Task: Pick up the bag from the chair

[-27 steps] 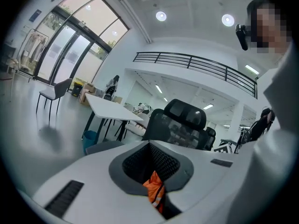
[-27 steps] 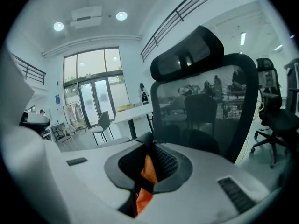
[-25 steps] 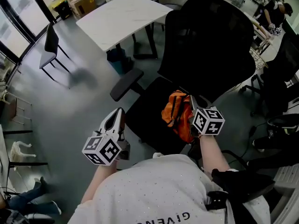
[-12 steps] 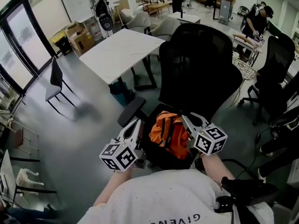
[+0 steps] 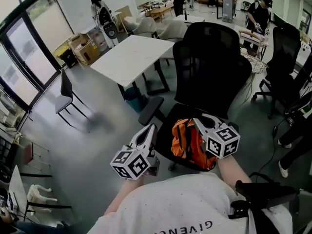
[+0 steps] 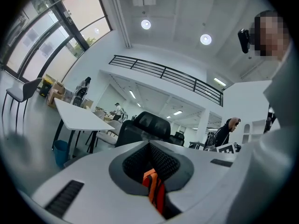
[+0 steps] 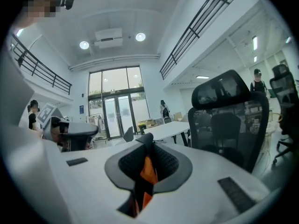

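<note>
An orange bag [image 5: 190,141] with black straps hangs between my two grippers, just above the seat [image 5: 181,115] of a black office chair [image 5: 210,65]. My left gripper [image 5: 150,129] is at the bag's left edge; in the left gripper view its jaws are shut on an orange strap [image 6: 154,192]. My right gripper [image 5: 201,123] is at the bag's upper right. The right gripper view shows orange fabric and a black strap [image 7: 146,171] pinched between its shut jaws. The bag's lower part is hidden behind my shoulder.
The chair's left armrest [image 5: 150,110] juts out beside the left gripper. A white table [image 5: 131,57] with a blue bin [image 5: 132,97] under it stands behind, a small dark chair [image 5: 66,94] farther left. More office chairs [image 5: 287,52] and several people fill the right and back.
The left gripper moved in from the left and shut on the bag's strap. Bag and right gripper shifted toward the chair's middle and rose slightly; the head camera tilted up.
</note>
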Available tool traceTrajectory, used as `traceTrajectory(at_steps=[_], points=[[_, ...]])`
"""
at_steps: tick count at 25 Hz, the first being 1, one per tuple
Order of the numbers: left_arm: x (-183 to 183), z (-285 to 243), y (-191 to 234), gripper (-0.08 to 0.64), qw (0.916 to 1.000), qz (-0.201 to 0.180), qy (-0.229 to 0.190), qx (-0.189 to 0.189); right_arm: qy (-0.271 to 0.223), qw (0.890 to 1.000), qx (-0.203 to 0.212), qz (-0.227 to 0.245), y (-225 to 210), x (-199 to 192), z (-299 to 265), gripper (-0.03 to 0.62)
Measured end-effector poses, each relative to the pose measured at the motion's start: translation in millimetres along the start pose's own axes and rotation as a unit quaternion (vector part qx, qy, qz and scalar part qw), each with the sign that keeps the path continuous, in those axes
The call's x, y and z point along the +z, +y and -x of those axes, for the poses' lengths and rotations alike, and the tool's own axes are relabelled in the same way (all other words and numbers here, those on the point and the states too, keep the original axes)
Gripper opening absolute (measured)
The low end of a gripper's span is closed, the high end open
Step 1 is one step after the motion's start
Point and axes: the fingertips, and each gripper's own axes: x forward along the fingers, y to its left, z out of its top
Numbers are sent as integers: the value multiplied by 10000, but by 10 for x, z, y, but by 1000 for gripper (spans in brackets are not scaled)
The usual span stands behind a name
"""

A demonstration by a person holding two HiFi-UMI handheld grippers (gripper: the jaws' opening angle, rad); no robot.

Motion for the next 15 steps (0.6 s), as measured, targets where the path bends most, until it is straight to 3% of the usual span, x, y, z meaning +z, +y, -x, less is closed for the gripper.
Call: traceTrajectory(at_steps=[4,9,15], points=[[-40,379,63,12,9996,266,111,-51,-218,9990,-347,-195,196,81,282,21],[-61,839,-5,12,9990,317,100,-307,-369,9967,-712,-146,576,168,691,22],[-154,1423,-121,12,9977,-70,282,-606,-768,9917,-1028,-97,1118,264,1332,23]])
